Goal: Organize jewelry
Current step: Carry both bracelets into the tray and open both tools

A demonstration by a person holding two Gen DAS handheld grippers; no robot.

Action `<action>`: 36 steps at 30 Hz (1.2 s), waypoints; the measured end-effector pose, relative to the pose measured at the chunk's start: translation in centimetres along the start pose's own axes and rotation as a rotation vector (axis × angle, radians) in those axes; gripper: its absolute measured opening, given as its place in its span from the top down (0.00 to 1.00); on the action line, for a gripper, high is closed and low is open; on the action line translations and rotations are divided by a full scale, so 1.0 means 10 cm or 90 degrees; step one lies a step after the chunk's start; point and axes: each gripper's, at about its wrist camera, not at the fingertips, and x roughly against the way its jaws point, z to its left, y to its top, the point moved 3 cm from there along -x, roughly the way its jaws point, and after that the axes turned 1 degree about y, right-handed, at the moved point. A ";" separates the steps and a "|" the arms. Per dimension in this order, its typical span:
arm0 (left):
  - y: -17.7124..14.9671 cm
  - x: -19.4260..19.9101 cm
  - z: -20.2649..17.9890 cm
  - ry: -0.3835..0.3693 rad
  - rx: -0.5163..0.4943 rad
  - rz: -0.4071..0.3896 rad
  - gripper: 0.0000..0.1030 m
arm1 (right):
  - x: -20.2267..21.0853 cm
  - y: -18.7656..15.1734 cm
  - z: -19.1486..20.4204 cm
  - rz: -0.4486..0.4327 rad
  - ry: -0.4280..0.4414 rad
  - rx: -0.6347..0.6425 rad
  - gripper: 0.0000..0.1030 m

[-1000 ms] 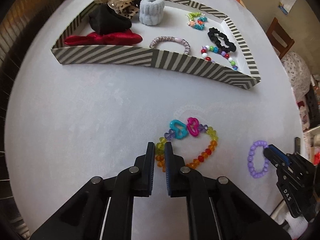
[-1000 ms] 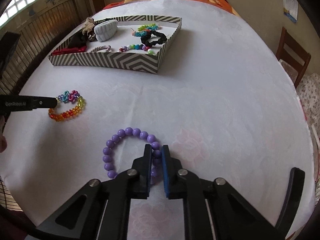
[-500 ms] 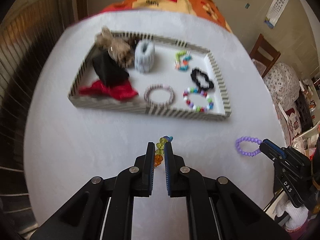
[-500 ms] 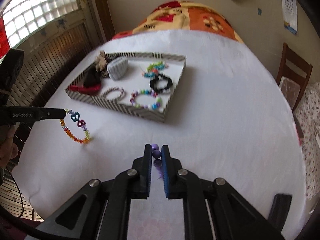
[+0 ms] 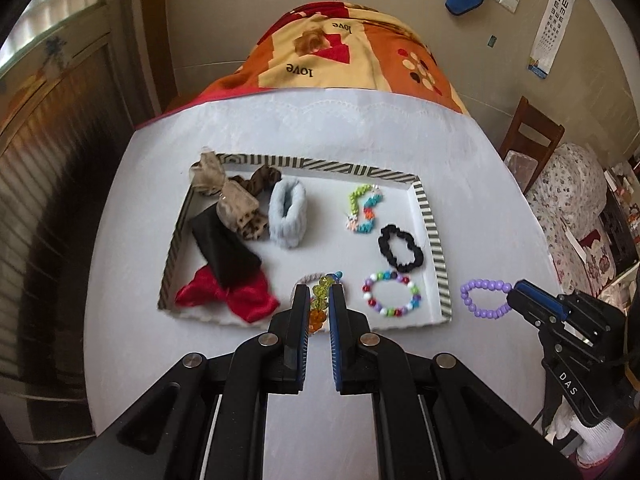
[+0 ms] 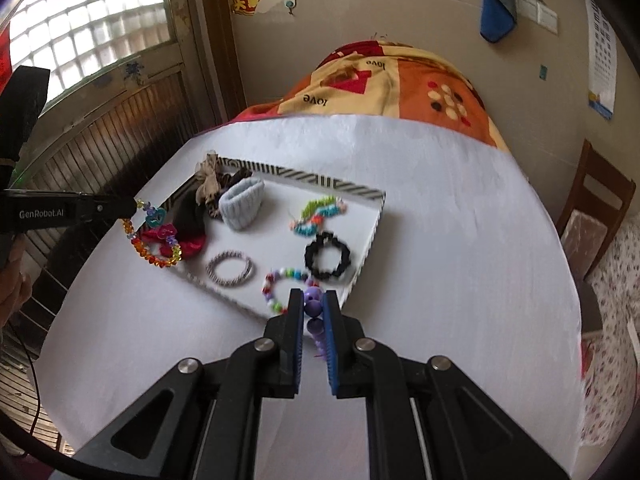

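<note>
Beads on elastic, both of them: the rainbow bracelet [image 6: 154, 240] and the purple bracelet [image 5: 485, 298] look light and floppy, so each hangs as a loose loop from wherever it is pinched. I judge the beads hard and a bit slippery, so a grip across a single bead could roll off; pinching the strand between two beads, or squarely over one as now, seems safest. Neither looks fragile, though a snag on the tray wall could stretch the cord.

The left gripper [image 5: 319, 304] is clenched on the rainbow bracelet, with yellow-green and orange beads showing between its fingers. From the right wrist view it is held up on the left side, the loop with its teal and pink hearts dangling in front of the tray's near-left corner, seemingly clear of the table. The right gripper [image 6: 313, 306] is clenched on the purple bracelet, beads squeezed between the blue pads; from the left wrist view the loop hangs just outside the tray's right wall.

The striped tray [image 5: 431, 224] sits on the white tablecloth [image 6: 460, 220] and holds a multicoloured bead bracelet [image 5: 391, 295], a black scrunchie [image 5: 400, 249], a silver bangle [image 6: 230, 269], a pale blue wristband [image 5: 287, 213] and a red bow [image 5: 230, 293]. Both grippers point toward the tray from its near side, roughly level, the left one low over the near wall.
</note>
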 end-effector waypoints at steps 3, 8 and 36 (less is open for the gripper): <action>0.11 -0.14 -0.08 0.006 -0.005 0.006 1.00 | -0.11 0.15 -0.03 0.004 0.000 0.007 0.91; 0.25 -0.39 -0.19 0.005 -0.007 0.022 1.00 | -0.29 0.35 -0.06 0.013 0.004 0.017 0.91; 0.40 -1.42 0.36 0.077 0.079 0.107 1.00 | -1.99 0.91 -0.38 0.142 0.014 0.015 0.91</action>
